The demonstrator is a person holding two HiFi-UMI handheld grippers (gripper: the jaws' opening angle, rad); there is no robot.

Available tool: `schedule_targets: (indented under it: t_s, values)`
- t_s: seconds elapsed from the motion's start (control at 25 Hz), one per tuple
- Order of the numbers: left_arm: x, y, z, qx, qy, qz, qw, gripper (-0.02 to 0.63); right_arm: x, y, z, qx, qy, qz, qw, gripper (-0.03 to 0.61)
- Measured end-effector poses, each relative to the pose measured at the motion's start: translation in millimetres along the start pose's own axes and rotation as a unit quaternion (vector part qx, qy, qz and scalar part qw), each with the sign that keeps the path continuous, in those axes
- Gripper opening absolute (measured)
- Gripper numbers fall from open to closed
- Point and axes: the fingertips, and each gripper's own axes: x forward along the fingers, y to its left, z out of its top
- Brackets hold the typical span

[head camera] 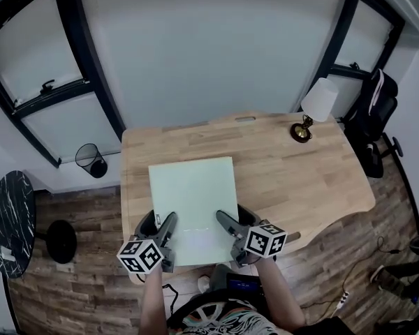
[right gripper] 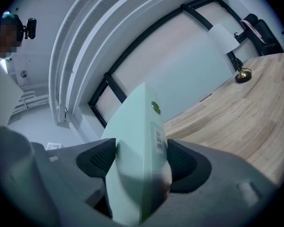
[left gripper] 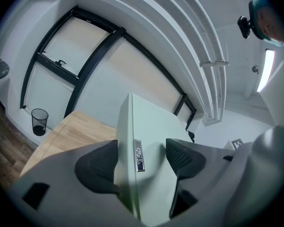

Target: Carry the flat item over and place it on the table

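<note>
Left claw [head camera: 162,227]: clamped on pale green panel [head camera: 193,194], lower-left edge.
Right claw [head camera: 229,226]: clamped on lower-right edge.
Panel: centre frame, overlapping the bench [head camera: 300,180].

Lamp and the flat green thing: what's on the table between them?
Nothing. The head view shows only bare table between the lamp and the flat green box.

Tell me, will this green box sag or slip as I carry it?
Probably stiff: the box looks flat though held only near one end. Smooth faces may slip in the left claw and right claw. Thin, so likely light.
</note>
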Motion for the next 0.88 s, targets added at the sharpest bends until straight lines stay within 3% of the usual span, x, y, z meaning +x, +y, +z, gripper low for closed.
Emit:
schedule_targets:
  t_s: [0.48,0.88]
  values:
    - [21,17,10,-0.006,-0.006,0.017,0.9998,0.313,30,-12,13,-0.002,0.012,0.011,1.000,0.324]
    - [43,33,-13,-0.026,0.018,0.034,0.9989,0.311,44,-42,0,0.017,0.041,0.000,0.999,0.325]
